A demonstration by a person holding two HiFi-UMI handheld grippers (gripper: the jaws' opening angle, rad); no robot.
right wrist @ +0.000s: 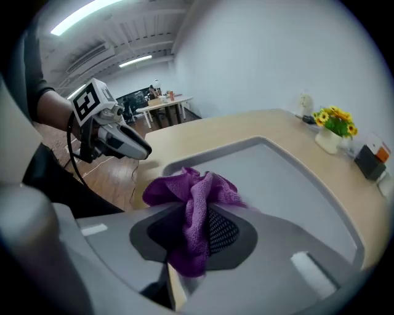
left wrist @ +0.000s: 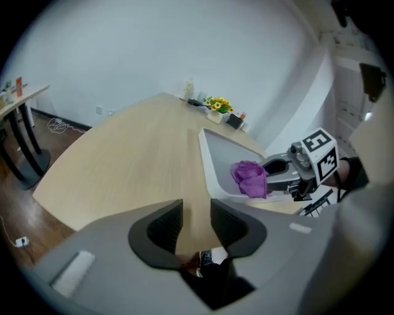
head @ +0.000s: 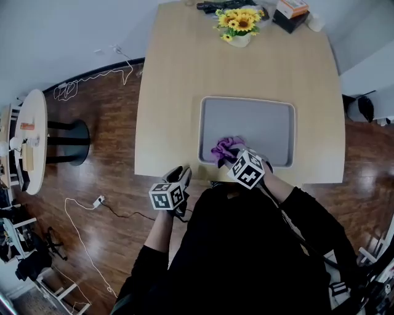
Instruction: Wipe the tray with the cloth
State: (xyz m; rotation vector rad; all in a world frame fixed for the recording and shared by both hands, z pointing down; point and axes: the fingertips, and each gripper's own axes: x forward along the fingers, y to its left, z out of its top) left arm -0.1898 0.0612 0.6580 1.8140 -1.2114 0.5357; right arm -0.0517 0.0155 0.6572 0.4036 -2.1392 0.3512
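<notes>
The purple cloth (head: 226,147) sits bunched up at the near edge of the grey tray (head: 258,123), toward the tray's left corner, with its lower folds on the tray floor. It is pinched between the jaws of the right hand-held gripper (head: 231,158). In the right gripper view the cloth (right wrist: 194,203) fills the gap between the two dark pads, spills out above them in a crumpled tuft and hangs down in a fold below. That hand-held gripper (right wrist: 197,231) is therefore closed on the fabric, over the tray (right wrist: 277,166). The tray lies flat on the pale wooden bench (head: 172,92), near its near edge and right of the middle. The left hand-held gripper (head: 183,175) is held to the left of the tray, at the bench's near edge and apart from the cloth. In its own view the jaws (left wrist: 197,221) stand parted with only bench top showing through the gap, so it grips nothing. At the far edge of the bench stands a bunch of sunflowers (head: 239,23), with an orange and black box (head: 290,12) just to its right. Off to the left, on the dark wooden floor (head: 104,104), are a round white table (head: 34,138) and a loose white cable (head: 92,77).
</notes>
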